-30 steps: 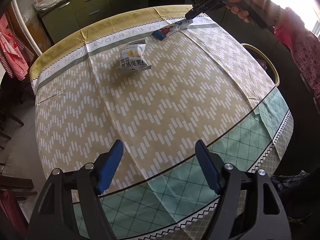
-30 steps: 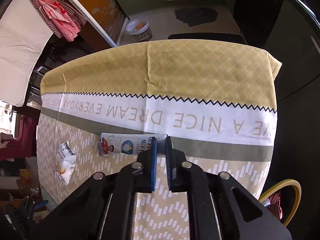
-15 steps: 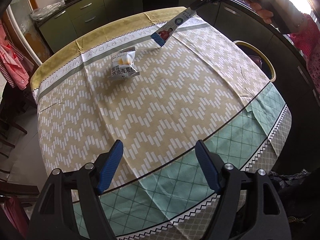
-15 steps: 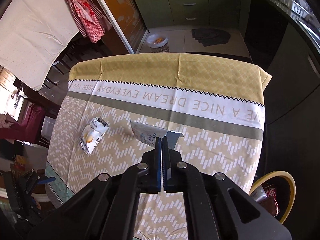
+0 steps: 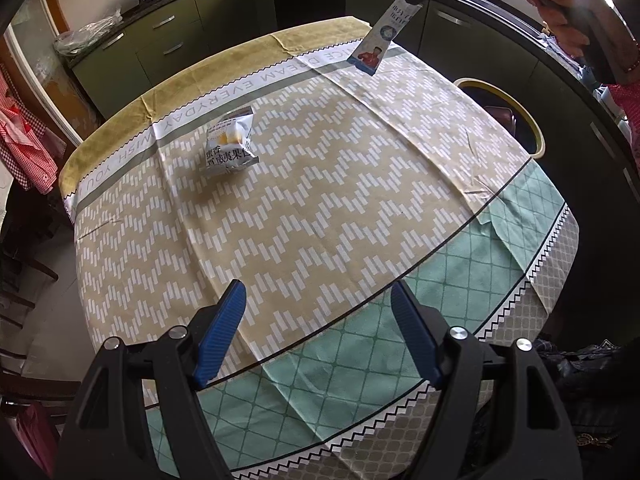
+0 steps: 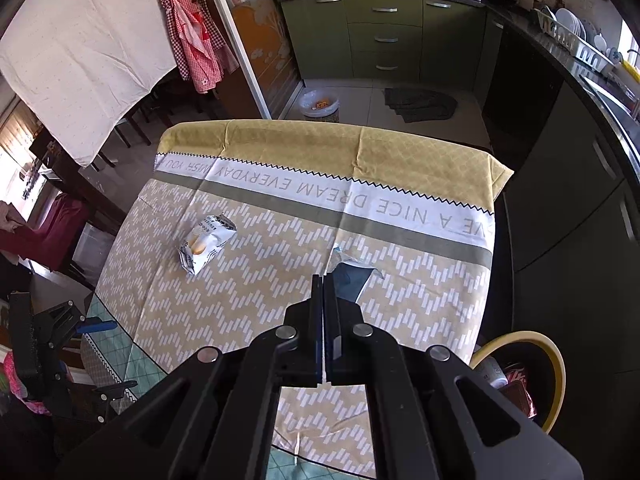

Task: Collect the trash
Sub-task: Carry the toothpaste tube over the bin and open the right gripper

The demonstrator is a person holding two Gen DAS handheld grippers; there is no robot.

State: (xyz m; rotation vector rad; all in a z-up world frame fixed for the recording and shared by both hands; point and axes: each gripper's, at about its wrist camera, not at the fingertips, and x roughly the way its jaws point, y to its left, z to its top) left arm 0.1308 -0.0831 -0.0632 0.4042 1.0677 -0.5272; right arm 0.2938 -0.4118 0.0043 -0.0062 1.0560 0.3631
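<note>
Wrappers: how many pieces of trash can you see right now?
2. A snack packet lies on the tablecloth; a long blue-and-white wrapper hangs lifted in the right gripper. The yellow-rimmed bin may hide more.

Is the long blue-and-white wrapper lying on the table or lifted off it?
Lifted: wrapper dangles from the shut right hand-held gripper, above the table.

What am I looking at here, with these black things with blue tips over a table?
Those are hand-held tongs, one in each of a person's hands, each carrying a camera that looks along its fingers. One picture comes from the left tongs, open and empty above the table's near edge. The other comes from the right tongs, shut on a flat wrapper lifted off the cloth. A crumpled snack bag lies on the table. A yellow-rimmed bin stands beside it.
</note>
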